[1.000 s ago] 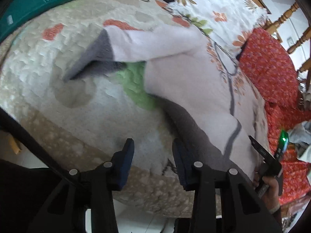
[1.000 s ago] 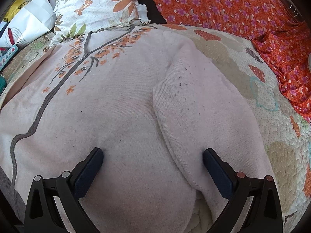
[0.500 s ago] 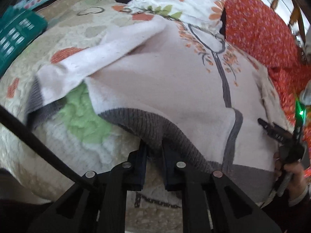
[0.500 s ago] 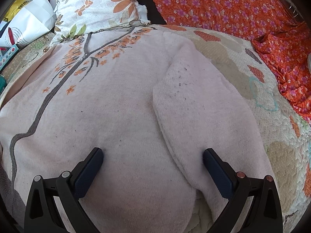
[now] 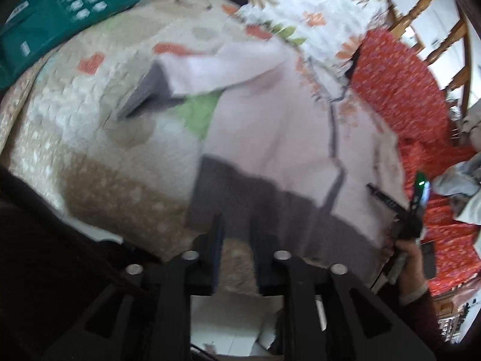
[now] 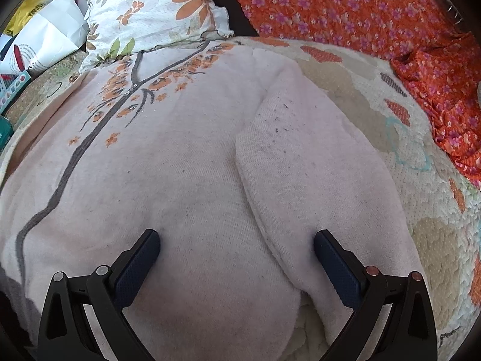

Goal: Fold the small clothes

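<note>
Quilted bed (image 5: pixel 90 138) carries your sweater (image 6: pixel 186 180), spread flat. Your right hand-held gripper (image 6: pixel 237 258) rests released on it; only the left view shows your left hand-held gripper (image 5: pixel 236 240), slightly parted at the grey hem (image 5: pixel 255 198).

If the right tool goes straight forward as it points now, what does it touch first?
Most likely the pale pink sweater: the right tool is open just above it, straddling the edge of the folded-in sleeve. Depth is unclear.
</note>
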The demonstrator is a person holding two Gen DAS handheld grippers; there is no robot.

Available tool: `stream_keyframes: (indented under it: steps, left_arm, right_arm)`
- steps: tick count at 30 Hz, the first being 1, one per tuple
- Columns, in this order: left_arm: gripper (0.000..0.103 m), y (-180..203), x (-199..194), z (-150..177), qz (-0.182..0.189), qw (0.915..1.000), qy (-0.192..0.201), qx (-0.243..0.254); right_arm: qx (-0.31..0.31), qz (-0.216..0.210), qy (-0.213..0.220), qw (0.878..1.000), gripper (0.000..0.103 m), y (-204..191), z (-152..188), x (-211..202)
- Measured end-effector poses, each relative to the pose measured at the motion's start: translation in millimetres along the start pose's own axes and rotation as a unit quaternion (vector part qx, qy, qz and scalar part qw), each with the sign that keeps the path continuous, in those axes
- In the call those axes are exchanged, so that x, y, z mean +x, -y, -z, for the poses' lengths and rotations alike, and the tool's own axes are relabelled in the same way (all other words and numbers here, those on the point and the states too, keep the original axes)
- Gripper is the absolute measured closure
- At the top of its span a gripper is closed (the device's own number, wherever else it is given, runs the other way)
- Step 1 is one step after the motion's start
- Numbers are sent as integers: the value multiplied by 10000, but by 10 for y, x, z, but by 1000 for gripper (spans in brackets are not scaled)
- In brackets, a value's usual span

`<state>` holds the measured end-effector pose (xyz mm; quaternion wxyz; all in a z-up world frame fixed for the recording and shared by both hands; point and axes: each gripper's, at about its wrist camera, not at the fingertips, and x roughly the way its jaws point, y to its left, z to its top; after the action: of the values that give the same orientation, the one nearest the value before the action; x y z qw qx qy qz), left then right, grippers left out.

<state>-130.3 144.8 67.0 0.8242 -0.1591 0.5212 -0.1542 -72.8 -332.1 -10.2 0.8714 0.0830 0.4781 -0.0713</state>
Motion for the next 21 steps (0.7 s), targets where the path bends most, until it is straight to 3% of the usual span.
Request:
stream_keyframes:
  steps: [1, 3, 6, 9, 13, 16, 19, 20, 21]
  left_arm:
    - [71, 78, -47, -50, 11, 9997, 187, 127]
    - [48, 255, -87, -174, -147, 9976, 571, 366]
    - [40, 525, 0, -380, -234, 9946, 789, 635]
    - [33, 851, 189, -680, -108, 9918, 781, 1006]
    - [31, 1192, 526, -998, -79, 9876, 778, 1358]
    - [31, 1293, 723, -1061, -127, 9851, 797, 1517]
    - [31, 1252, 904, -1043, -190, 9868, 680, 1456]
    - [31, 1223, 971, -1048, -198, 9888, 585, 1360]
    - [31, 1200, 1020, -1051, -197, 9906, 497, 1261]
  right_arm:
    - [-4, -82, -78, 9999, 7, 26, -30, -38]
    - [95, -341, 47, 9994, 15, 135, -86, -211]
    - [601, -491, 573, 9953, 14, 489, -160, -623]
    - [1184, -161, 707, 9903, 14, 953, -108, -867]
    - [1970, 324, 70, 9798, 14, 1515, 234, -845]
    - [2245, 311, -345, 9734, 15, 1664, 542, -732]
    - [2154, 338, -303, 9755, 19, 1583, 679, -722]
    - [2023, 387, -253, 9782, 31, 1523, 692, -734]
    - [1891, 336, -258, 9810, 54, 1452, 692, -747]
